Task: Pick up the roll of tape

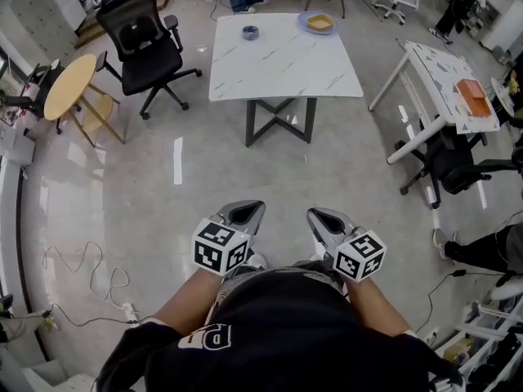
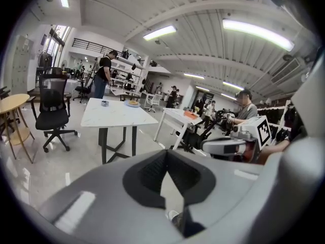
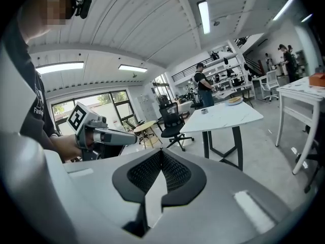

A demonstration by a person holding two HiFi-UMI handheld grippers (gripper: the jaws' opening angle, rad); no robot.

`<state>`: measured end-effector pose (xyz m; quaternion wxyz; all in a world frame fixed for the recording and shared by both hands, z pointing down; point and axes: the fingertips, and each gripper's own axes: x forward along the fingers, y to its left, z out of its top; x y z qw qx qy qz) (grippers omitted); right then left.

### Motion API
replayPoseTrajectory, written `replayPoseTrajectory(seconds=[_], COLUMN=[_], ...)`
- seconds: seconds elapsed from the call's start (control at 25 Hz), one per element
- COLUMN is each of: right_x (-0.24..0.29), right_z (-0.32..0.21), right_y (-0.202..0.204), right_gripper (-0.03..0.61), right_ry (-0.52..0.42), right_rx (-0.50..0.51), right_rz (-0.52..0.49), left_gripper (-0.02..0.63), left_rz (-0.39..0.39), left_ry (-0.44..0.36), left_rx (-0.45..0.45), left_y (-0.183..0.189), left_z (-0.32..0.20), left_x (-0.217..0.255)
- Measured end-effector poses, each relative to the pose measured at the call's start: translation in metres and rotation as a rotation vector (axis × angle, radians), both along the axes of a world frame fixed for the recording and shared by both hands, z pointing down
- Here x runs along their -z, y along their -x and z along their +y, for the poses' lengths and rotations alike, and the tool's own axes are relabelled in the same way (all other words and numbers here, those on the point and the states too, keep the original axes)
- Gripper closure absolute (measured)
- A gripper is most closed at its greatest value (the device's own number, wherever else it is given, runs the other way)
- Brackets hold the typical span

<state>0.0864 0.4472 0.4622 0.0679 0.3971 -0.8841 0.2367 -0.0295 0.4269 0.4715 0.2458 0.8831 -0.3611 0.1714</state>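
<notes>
At the far left of the head view stands a round wooden table (image 1: 69,84), and beside it a black office chair (image 1: 145,43). Low in the view, close to the person's body, the left gripper (image 1: 252,209) is held over bare floor; in the left gripper view its jaws meet at the tips with nothing between them.

The roll of tape (image 1: 250,32) lies on the white marble-top table (image 1: 282,72) near its far edge, well apart from both grippers, and shows as a small dark ring in the left gripper view (image 2: 104,103) and the right gripper view (image 3: 204,111). Right of it, on the same table, sits a plate (image 1: 319,23) with something yellow on it.

The right gripper (image 1: 317,216) is held just beside the left one – its jaws also closed on nothing. At the far right stands a white desk (image 1: 445,80) carrying an orange object (image 1: 472,95).
</notes>
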Motion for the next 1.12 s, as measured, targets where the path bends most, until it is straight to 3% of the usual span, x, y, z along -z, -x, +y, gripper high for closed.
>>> replayPoseTrajectory(seconds=[0.28, 0.76, 1.12], right_x=[-0.007, -0.015, -0.010], right_z=[0.001, -0.014, -0.079], right_y=[0.031, 0.050, 0.044], right_gripper=[0.578, 0.578, 0.578], right_ry=[0.034, 0.059, 0.040], right_rx=[-0.045, -0.032, -0.030], right_rz=[0.001, 0.027, -0.008], left_gripper=[0.558, 0.558, 0.558], left_rz=[-0.001, 0.029, 0.009], left_ry=[0.001, 0.014, 0.010], left_rx=[-0.055, -0.035, -0.014], left_y=[0.025, 0.044, 0.038], left_z=[-0.001, -0.014, -0.063], left_x=[-0.007, -0.018, -0.015])
